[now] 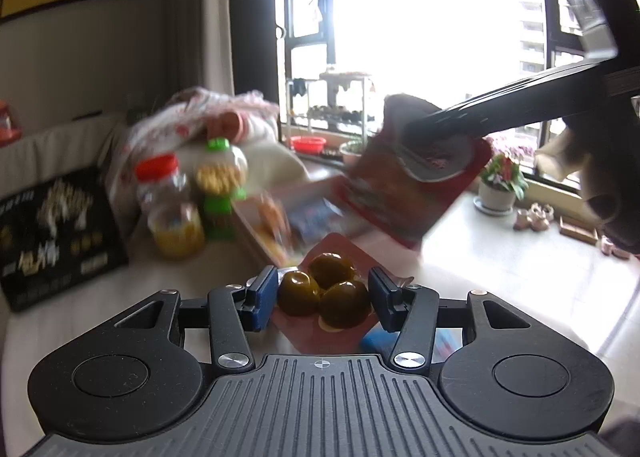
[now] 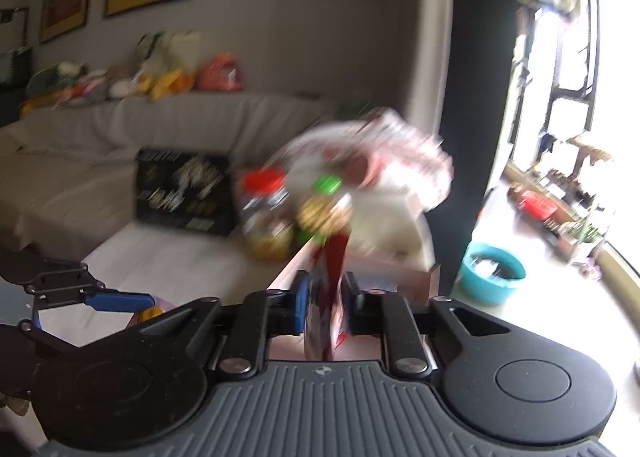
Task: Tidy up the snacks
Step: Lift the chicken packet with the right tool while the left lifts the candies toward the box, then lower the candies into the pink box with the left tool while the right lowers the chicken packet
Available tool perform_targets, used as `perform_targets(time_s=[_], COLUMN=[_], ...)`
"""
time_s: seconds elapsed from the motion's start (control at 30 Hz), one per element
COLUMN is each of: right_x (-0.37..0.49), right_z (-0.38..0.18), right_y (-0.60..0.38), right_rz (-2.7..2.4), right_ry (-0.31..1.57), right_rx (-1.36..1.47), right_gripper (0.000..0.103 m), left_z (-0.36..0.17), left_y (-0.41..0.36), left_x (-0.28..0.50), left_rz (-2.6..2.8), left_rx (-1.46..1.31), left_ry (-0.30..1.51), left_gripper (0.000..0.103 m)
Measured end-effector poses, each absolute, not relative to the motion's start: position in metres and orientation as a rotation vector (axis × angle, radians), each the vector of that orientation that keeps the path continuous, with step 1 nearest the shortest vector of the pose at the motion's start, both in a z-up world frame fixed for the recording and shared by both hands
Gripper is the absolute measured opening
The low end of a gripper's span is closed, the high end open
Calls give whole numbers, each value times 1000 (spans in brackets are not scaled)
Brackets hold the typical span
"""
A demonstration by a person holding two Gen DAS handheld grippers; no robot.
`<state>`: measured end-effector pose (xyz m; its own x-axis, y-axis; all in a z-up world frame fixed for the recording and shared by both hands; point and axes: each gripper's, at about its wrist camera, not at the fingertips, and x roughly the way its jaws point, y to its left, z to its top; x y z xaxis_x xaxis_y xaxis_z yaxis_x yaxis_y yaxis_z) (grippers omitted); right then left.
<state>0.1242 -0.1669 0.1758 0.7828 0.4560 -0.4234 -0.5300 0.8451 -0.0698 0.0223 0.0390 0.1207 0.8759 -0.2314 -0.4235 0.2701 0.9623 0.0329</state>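
Between my left gripper's (image 1: pixel 323 299) blue pads sits a red packet of three glossy brown-green eggs (image 1: pixel 325 295); the pads stand at the packet's two sides, though I cannot tell if they press it. My right gripper (image 2: pixel 325 303) is pinched narrow on a red snack bag (image 2: pixel 326 297), held edge-on in its own view. From the left view I see that bag (image 1: pixel 404 185) hanging tilted above and beyond the egg packet, dark red with a pale round patch, the right gripper's fingers (image 1: pixel 452 125) clamped across its top. Far left on the pale table (image 1: pixel 500 257) stand a red-lidded jar (image 1: pixel 162 187) and a green-lidded jar (image 1: pixel 220 173), both blurred, with a black printed box (image 1: pixel 52 233) further left. Beside the jars lie flat packets, too smeared to read.
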Motion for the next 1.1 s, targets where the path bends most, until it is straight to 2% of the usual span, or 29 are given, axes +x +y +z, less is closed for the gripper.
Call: perform_targets(time_s=[0.17,0.27,0.43,0.5,0.53,0.57,0.6,0.77,0.9,1.03,1.1], right_x=[168,194,219,219,219,216,211,182,168,175,178], right_z=[197,197,176,160,153,144,135,86,50,20,13], right_y=[-173,-169,-178,-187,-191,-197,-203,-236,-269,-288,-289], right_rz=[482,470,474,476,468,450,427,301,249,235,244], right_ry=[386,402,500,548,569,579,581,647,730,814,815], right_rx=[-176,-185,-161,-150,-137,-123,-112,-59,56,185,227], right_gripper=[15,15,16,33,56,73,75,75,76,76,76], left_z=[135,126,75,64,64,65,67,84,87,61,47], left_y=[38,35,35,38,42,47,54,70,24,-21,-33], left_x=[107,162,241,240,238,237,234,201,171,152,154], left_rz=[-306,-302,-333,-314,-294,-278,-267,-247,-478,-605,-553], left_rx=[19,-58,-180,-200,-216,-245,-288,-380,-310,-258,-251], left_ry=[441,473,727,723,703,677,647,560,663,822,847], left_gripper=[55,56,54,50,50,50,50,50,50,50,50])
